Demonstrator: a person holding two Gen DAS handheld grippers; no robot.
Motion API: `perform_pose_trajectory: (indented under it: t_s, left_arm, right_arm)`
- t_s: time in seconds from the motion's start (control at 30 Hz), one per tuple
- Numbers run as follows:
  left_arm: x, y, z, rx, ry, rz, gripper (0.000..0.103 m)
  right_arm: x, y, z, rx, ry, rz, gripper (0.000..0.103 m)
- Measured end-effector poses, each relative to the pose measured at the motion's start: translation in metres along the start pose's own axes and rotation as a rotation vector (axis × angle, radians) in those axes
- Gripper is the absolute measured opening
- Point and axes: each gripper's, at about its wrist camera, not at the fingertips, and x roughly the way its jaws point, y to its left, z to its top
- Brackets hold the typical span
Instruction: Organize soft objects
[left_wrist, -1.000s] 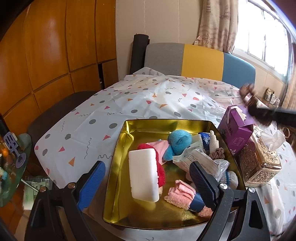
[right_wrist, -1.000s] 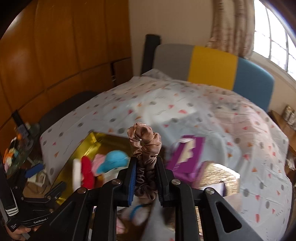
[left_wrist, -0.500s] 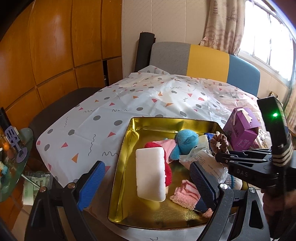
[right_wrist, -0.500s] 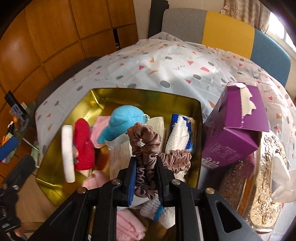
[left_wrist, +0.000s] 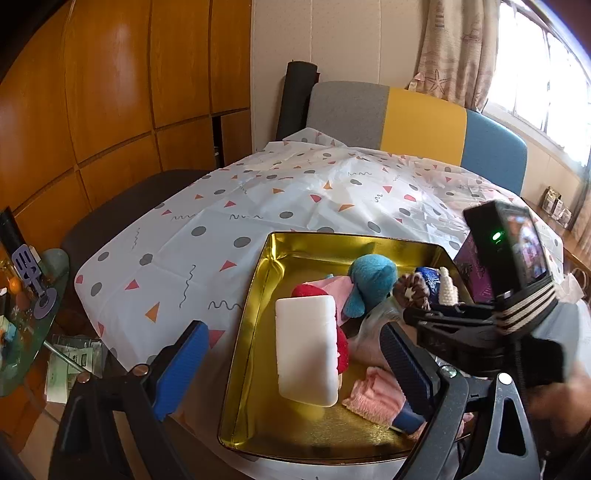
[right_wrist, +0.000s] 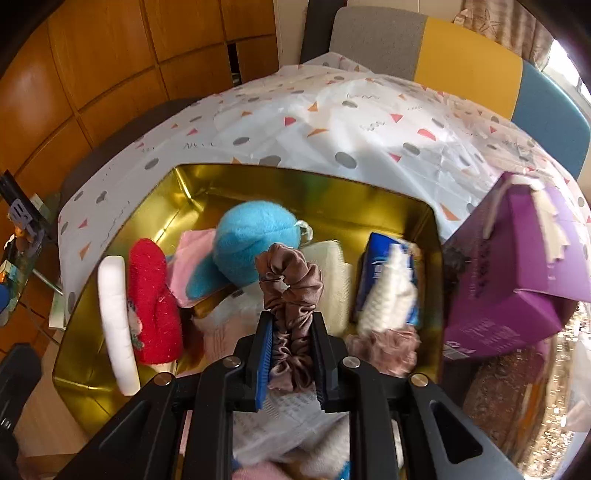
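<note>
Right gripper clamped tight on brown scrunchie, loop sticking up above pads, over middle of gold tray

Left gripper wide open, holds nothing, at near edge of tray

Risks, my judgement:
- satin may cling to pad at release, then get pulled out of tray
- scrunchie may land on plastic bag under gripper and slide off
- purple box just right of tray, easy to knock
</note>
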Motion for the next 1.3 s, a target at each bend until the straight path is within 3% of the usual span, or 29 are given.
perform_pose_trajectory:
  t_s: [0.17, 0.37, 0.5, 0.63, 0.8, 1.07, 1.3]
  left_arm:
    - [0.002, 0.008, 0.0, -0.024, 0.004, 0.008, 0.096]
    - [0.003, 0.01, -0.001, -0.033, 0.009, 0.009, 0.097]
    - [0.003, 0.01, -0.001, -0.035, 0.005, 0.013, 0.098]
    - [0.0, 0.007, 0.001, -0.032, -0.002, 0.014, 0.098]
    - [-0.013, 0.002, 0.005, -0.018, -0.038, 0.012, 0.102]
    - [-0.028, -0.009, 0.005, -0.004, -0.064, 0.009, 0.103]
    - [-0.039, -0.022, 0.002, 0.018, -0.079, 0.009, 0.103]
  right_arm:
    - [0.012, -0.01, -0.01, 0.066, 0.032, 0.059, 0.021]
    - [-0.016, -0.025, -0.016, 0.107, -0.034, 0.114, 0.039]
    - [-0.036, -0.024, -0.022, 0.093, -0.077, 0.105, 0.04]
    - [-0.035, -0.016, -0.027, 0.051, -0.067, 0.099, 0.04]
    - [-0.035, -0.008, -0.034, 0.04, -0.095, 0.029, 0.04]
    - [-0.083, -0.009, -0.048, 0.096, -0.236, -0.063, 0.04]
    - [-0.11, -0.019, -0.061, 0.181, -0.28, -0.172, 0.04]
